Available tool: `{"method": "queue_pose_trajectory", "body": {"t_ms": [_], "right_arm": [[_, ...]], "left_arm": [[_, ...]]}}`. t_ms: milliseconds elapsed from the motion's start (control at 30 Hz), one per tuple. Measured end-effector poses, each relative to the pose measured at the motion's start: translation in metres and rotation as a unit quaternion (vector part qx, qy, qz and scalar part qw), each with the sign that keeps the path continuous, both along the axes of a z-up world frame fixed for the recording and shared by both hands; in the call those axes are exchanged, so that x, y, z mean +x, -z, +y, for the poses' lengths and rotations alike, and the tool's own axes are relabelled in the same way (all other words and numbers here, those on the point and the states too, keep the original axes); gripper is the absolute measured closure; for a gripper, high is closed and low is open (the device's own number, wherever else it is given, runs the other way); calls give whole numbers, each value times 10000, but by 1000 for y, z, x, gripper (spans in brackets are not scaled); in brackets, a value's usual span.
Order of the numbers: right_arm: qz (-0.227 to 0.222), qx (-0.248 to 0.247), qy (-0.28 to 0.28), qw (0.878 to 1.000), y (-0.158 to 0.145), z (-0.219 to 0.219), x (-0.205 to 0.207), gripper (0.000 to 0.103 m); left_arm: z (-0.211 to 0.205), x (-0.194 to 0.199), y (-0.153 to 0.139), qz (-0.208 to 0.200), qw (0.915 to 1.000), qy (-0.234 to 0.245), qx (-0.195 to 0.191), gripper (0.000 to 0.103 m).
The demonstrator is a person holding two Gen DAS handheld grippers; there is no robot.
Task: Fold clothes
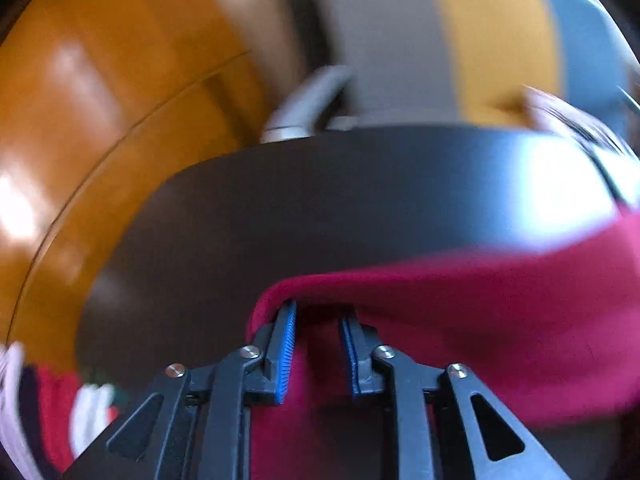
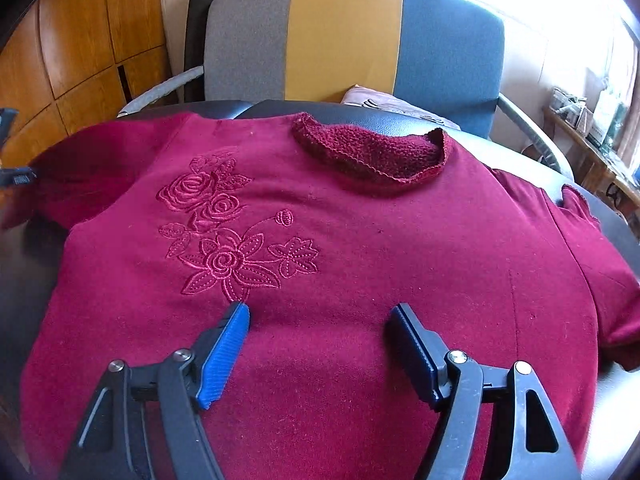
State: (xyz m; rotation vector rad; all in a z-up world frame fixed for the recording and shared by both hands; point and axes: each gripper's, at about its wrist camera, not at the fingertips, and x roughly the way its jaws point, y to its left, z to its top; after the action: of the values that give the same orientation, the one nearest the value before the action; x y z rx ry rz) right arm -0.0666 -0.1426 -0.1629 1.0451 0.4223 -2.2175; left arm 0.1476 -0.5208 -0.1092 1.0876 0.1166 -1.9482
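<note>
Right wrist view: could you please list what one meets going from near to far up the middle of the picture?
Right gripper → embroidered flowers → sweater collar → dark table edge → striped chair back.

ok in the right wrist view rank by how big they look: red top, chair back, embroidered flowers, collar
1. red top
2. chair back, though it stands farther away
3. embroidered flowers
4. collar, close to the flowers in size

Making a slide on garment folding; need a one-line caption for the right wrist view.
Open right tongs hover over a crimson embroidered sweater spread flat on a dark table.
</note>
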Motion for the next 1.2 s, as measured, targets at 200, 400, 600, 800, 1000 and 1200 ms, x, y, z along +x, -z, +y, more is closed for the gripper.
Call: {"method": "queue_pose_trajectory", "body": {"t_ms": [200,400,600,800,1000,1200], "right_arm": [[-16,-4,-7,10000,-5,1,1,27],[-28,-6,14,10000,-5,1,0,27],[-43,30,2,10000,-4,-1,-1,27],[-288,-137,31,9995,-7,-20,7,25],[-489,-283,-235,9981,-7,-81,34,14],[-609,-443,-232,9969,-10,-133,36,5]], "left_arm": [[1,27,-30,690,9971,-282,168,81],[81,-11,-2,453,9941,851,490,81],[122,-29,40,214,9920,1061,643,74],[73,-7,44,319,9951,412,844,59],[15,0,53,29,9987,-88,504,59],[-28,-15,59,-275,9988,-355,185,59]]}}
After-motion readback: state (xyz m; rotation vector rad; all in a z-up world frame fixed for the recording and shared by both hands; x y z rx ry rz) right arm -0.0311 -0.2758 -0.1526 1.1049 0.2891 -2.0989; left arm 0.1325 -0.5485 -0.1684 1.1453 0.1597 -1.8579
